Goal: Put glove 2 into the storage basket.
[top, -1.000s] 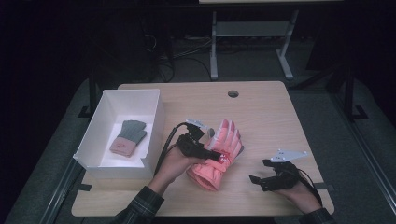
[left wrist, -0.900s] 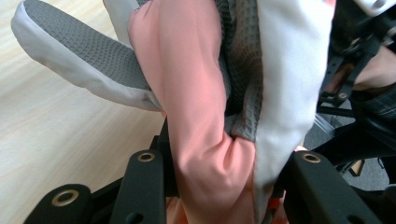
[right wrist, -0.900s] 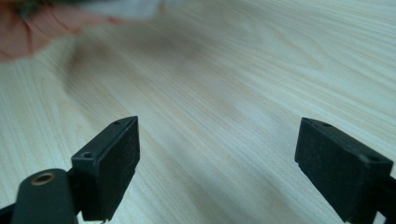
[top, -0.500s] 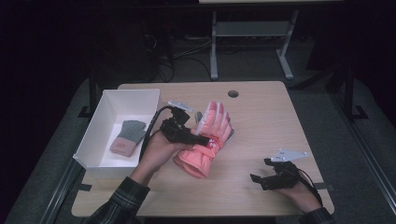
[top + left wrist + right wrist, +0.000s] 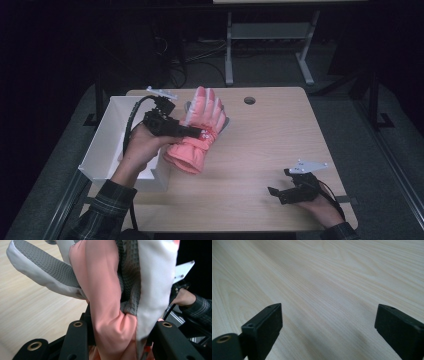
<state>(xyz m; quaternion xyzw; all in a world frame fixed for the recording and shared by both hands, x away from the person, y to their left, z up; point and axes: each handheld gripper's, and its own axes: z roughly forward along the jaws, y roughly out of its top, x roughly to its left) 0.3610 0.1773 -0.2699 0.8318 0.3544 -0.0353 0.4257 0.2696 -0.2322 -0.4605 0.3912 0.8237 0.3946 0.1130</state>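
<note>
A salmon-pink winter glove (image 5: pixel 198 125) with grey and white palm patches hangs in the air above the table's left half, beside the white box (image 5: pixel 102 140). My left gripper (image 5: pixel 200 134) is shut on it near the cuff. In the left gripper view the glove (image 5: pixel 105 302) bulges up between the two black jaws of that gripper (image 5: pixel 122 326). My right gripper (image 5: pixel 279 182) rests low at the table's front right. Its jaws have just been opening, and bare wood lies between them in the right gripper view (image 5: pixel 329 312).
The light wooden table (image 5: pixel 280 135) has a round cable hole (image 5: pixel 249 100) near its far edge. The white box stands at the table's left side, partly hidden by my left hand. A metal stand (image 5: pixel 265 35) sits on the dark floor behind.
My left gripper has lifted the pink glove off the table and carried it up and to the left, toward the white box. The right hand has stayed where it was.
</note>
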